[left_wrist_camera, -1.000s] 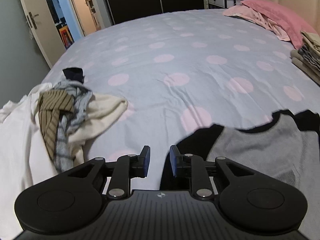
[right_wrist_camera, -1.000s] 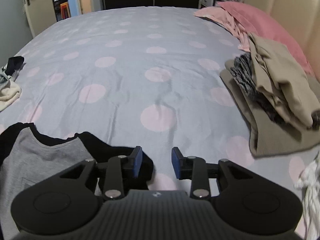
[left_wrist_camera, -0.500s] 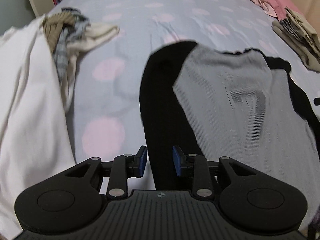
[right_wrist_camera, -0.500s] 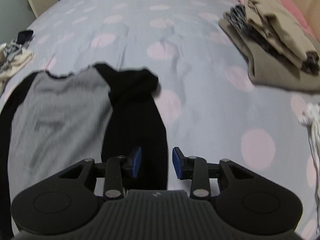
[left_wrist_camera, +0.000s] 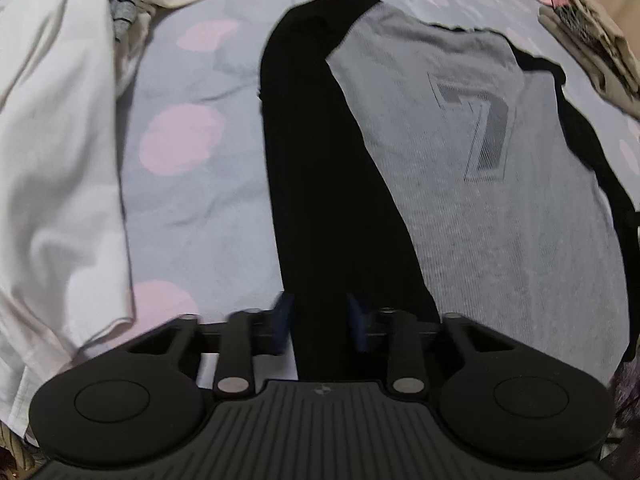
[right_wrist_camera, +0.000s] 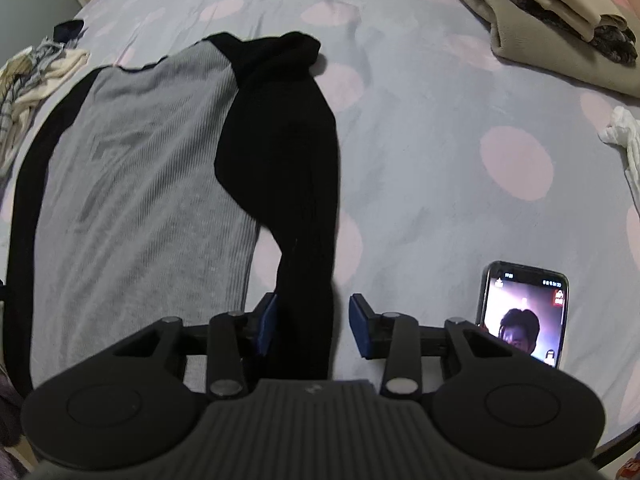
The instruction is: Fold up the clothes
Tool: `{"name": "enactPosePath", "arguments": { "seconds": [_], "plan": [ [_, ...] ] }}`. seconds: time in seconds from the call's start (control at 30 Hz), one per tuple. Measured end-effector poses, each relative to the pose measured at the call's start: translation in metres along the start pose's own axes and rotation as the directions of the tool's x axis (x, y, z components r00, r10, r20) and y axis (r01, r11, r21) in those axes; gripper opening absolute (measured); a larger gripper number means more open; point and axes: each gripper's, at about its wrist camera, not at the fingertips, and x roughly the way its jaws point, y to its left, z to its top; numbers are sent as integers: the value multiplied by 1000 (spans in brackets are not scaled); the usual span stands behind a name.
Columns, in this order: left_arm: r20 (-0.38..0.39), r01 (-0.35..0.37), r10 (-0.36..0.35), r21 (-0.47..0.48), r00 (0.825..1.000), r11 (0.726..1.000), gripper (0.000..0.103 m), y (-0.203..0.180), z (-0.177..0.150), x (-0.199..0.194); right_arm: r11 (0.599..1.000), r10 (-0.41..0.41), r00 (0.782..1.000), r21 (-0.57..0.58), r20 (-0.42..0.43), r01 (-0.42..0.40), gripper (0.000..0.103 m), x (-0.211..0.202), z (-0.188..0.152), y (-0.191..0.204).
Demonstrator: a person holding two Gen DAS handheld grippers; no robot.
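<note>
Left gripper (left_wrist_camera: 320, 322), at 6 o'clock in its view: jaws closing astride a black sleeve (left_wrist_camera: 320, 160) of the grey shirt (left_wrist_camera: 480, 208), pads not yet pressing. Right gripper (right_wrist_camera: 313, 326), at 6 o'clock: jaws closing, the other black sleeve (right_wrist_camera: 296, 184) against the left pad, clear of the right. The shirt lies flat on the spotted bedsheet (right_wrist_camera: 440, 140), collar toward 12 o'clock. Folded stack (right_wrist_camera: 560, 28) at 1 o'clock; phone (right_wrist_camera: 522, 312) at 4 o'clock; unfolded pile (left_wrist_camera: 60, 140) at 9 o'clock.
</note>
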Motion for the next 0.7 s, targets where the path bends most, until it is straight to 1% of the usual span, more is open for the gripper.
{"name": "enactPosePath", "arguments": {
  "seconds": [0.03, 0.07, 0.1, 0.17, 0.27, 0.33, 0.4, 0.47, 0.53, 0.63, 0.7],
  "plan": [
    [1, -9, 9, 7, 1000, 1000, 12, -1, -1, 1, 1000, -8, 1000, -10, -3, 8, 21, 2, -1, 2],
    [4, -14, 14, 10, 1000, 1000, 6, -2, -1, 2, 1000, -16, 1000, -21, -6, 16, 18, 3, -2, 3],
    [11, -11, 11, 4, 1000, 1000, 5, 0, -1, -1, 999, -32, 999, -26, -5, 31, 8, 4, -3, 4],
    [26, -4, 4, -8, 1000, 1000, 5, 3, -1, -8, 998, -58, 998, -34, 17, 58, 5, -1, -1, 3],
    [49, 9, -7, -30, 999, 1000, 4, 8, 0, -18, 996, -89, 994, -4, 62, 89, 4, -16, 5, -5],
    [66, 33, -28, -73, 997, 997, 4, 16, 3, -28, 993, -111, 990, 43, 92, 107, 4, -28, 12, -16],
    [89, 52, -42, -109, 995, 993, 0, 24, 7, -39, 987, -140, 983, 93, 121, 129, 4, -40, 19, -28],
    [128, 32, -18, -111, 992, 993, 0, 30, 14, -51, 978, -172, 973, 144, 154, 150, 4, -53, 28, -42],
    [150, 39, -18, -136, 989, 990, 0, 40, 21, -60, 966, -209, 960, 196, 189, 171, 4, -66, 40, -57],
    [171, 10, 17, -156, 985, 988, 0, 51, 33, -64, 941, -293, 924, 248, 246, 232, 4, -82, 59, -76],
    [178, 7, 26, -177, 984, 984, 0, 57, 39, -63, 925, -327, 905, 288, 273, 247, 4, -89, 72, -89]
  ]
}}
